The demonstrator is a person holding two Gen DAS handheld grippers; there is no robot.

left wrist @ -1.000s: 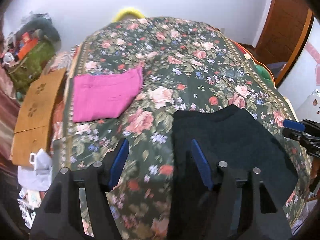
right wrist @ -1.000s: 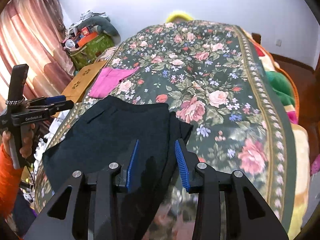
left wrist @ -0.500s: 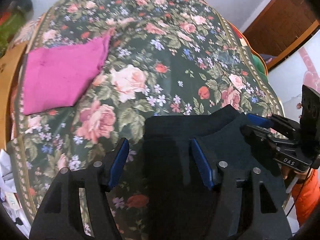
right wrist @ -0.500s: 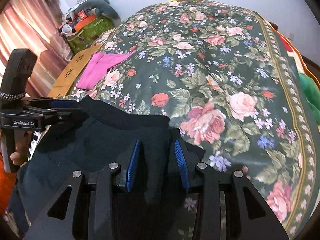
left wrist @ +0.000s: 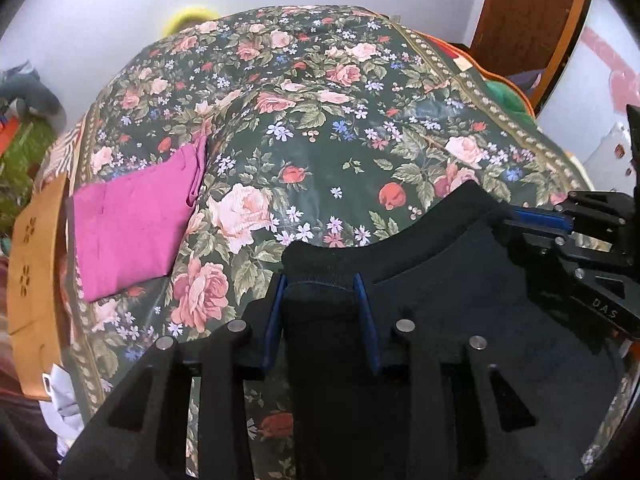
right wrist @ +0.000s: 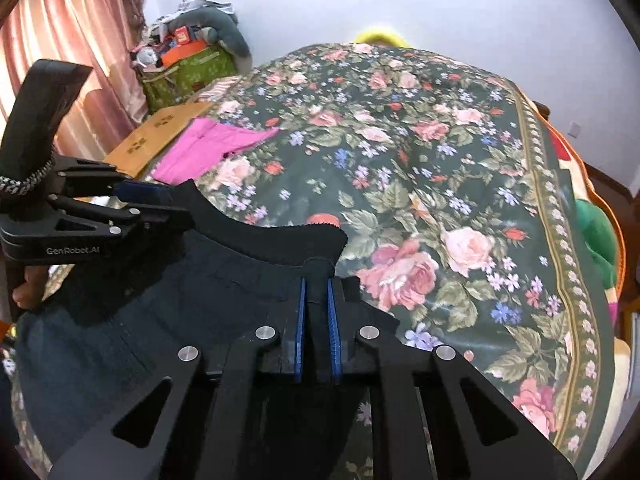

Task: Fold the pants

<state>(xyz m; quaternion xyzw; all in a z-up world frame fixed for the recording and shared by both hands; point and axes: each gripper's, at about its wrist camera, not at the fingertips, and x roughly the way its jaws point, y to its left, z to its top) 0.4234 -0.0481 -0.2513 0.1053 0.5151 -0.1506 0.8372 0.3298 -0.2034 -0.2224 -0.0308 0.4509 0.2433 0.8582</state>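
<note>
Black pants (left wrist: 440, 292) lie on the near end of a floral bed, also in the right wrist view (right wrist: 160, 304). My left gripper (left wrist: 320, 284) is shut on the left corner of their top edge, with black cloth filling the gap between its blue pads. My right gripper (right wrist: 317, 284) is shut on the right corner of the same edge, its pads close together on a fold of cloth. The edge is lifted between them. Each gripper shows in the other's view: the right (left wrist: 532, 220), the left (right wrist: 136, 196).
The floral bedspread (left wrist: 340, 120) covers the whole bed. A folded pink garment (left wrist: 132, 228) lies at its left side, next to a brown cardboard box (left wrist: 36, 264). A cluttered green bag (right wrist: 184, 68) and curtains stand at the left. A wooden door (left wrist: 528, 20) is at the right.
Both grippers have closed on the pants' top edge; they were open over the cloth before. The edge has come up off the bed.
</note>
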